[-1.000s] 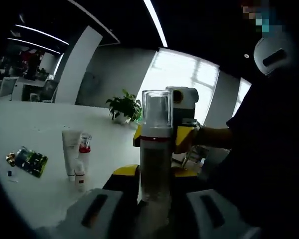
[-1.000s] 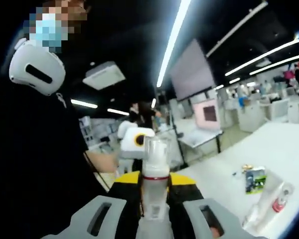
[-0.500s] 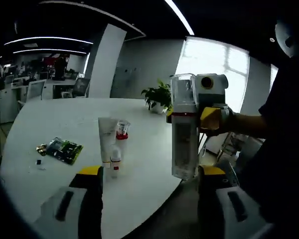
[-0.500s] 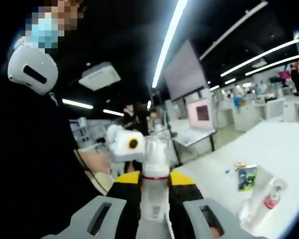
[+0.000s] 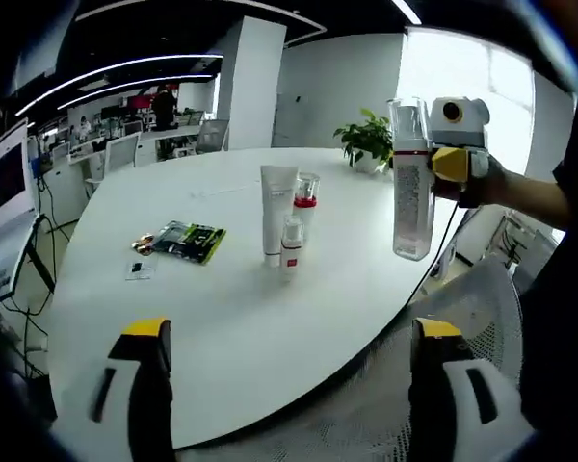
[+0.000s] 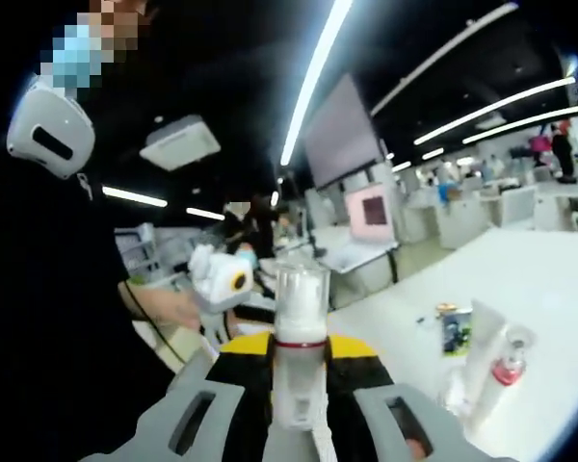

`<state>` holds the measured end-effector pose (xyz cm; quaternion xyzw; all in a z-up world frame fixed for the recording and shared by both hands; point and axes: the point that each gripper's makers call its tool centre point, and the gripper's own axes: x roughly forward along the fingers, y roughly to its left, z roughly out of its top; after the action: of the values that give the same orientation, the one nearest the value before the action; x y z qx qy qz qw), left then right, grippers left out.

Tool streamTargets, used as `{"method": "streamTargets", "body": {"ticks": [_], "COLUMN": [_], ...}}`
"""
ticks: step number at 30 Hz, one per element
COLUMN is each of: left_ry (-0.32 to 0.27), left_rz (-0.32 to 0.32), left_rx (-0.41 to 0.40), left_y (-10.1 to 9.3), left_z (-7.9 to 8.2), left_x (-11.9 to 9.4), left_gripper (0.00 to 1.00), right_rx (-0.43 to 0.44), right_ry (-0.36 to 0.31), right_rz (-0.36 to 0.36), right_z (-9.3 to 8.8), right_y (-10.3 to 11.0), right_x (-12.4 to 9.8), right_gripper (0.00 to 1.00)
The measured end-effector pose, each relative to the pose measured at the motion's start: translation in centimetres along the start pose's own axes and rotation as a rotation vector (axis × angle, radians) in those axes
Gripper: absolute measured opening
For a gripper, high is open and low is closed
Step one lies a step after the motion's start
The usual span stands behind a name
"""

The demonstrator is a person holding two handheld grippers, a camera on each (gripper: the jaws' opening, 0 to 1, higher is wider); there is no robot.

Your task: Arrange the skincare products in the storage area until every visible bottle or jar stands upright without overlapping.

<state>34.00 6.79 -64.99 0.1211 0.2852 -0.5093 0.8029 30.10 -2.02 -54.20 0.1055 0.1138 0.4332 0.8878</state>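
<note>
Left claw (image 5: 287, 385) now wide, empty; right claw (image 6: 299, 409) around clear red-banded bottle (image 5: 410, 179).

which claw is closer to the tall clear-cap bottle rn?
Right. The right claw is shut on the tall clear-cap bottle, holding it up past the table edge. The left claw is open, with the bottle ahead of it.

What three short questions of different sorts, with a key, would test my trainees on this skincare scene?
1. True or false: the tall clear bottle lies flat on the white table.
2. Which tool holds that bottle? A) left tool B) right tool
3. Fill in: three small products stand beside a white ____.

Key: 1 false, it is held upright in the air. 2 B. 3 tube.
</note>
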Motion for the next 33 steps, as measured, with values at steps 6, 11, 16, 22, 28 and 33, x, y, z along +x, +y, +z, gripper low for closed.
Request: {"method": "streamTargets", "body": {"ticks": [6,11,16,22,28,33], "left_ry": [-0.011,-0.040,-0.042,-0.050,-0.053,-0.041], "left_rz": [-0.009,0.021,0.029,0.032,0.024,0.020], "left_rx": [-0.120,-0.125,-0.104,-0.101,-0.120,-0.112], "left_y": [0.8,1.9,1.8,2.1,2.5,2.4], "left_z": [-0.6,-0.2,-0.4,-0.2,-0.5,-0.6], "left_x": [-0.1,-0.2,0.2,1.2,1.6,2.7], "left_gripper": [0.99,0.99,0.98,0.97,0.97,0.96], "right_rx": [-0.028,-0.051,-0.097,-0.138,-0.131,-0.149], "right_ry": [-0.024,-0.033,-0.043,-0.023,-0.030,-0.023], "right_rz": [-0.070,-0.124,-0.145,-0.179,-0.201,-0.234], "right_z": [-0.2,-0.5,-1.0,-3.3,-4.6,-6.2], "right_y": [-1.7,-3.3,-4.3,-6.1,-7.1,-8.5], "right_x": [-1.0,-1.7,-1.9,-1.7,-1.6,-1.8], "right_gripper": [0.12,0.12,0.12,0.12,0.12,0.12]}}
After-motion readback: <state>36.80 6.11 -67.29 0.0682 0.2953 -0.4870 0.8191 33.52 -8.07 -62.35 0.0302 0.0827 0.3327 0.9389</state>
